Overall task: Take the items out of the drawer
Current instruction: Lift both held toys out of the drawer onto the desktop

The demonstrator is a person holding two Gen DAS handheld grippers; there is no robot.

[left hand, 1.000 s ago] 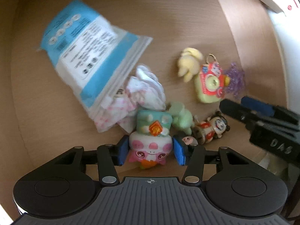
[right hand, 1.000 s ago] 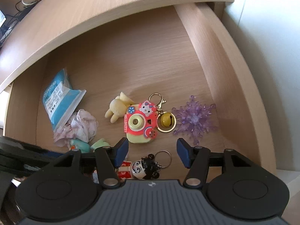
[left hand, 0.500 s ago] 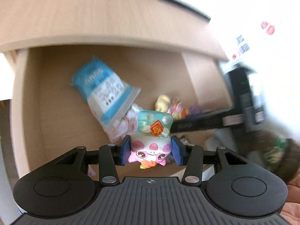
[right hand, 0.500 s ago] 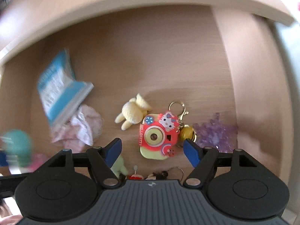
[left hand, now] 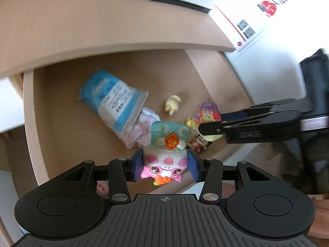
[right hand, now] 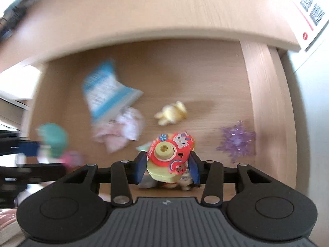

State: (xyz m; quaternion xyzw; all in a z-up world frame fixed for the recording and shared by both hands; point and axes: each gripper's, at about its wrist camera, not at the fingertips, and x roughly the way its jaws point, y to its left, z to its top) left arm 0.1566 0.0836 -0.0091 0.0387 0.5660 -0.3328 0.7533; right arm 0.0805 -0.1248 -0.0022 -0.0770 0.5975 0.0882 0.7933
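White box (left hand: 242,6) on wooden desktop (left hand: 82,20)

A pink pig figurine with a teal block hat (left hand: 165,154) sits low centre – above the open wooden drawer (left hand: 30,111); a red-and-yellow toy camera (right hand: 168,158) is tilted, low centre.

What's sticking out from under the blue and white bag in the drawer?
A crumpled pink and white cloth pokes out from under the lower end of the blue and white bag. The bag covers the rest of it, so anything else underneath is hidden.
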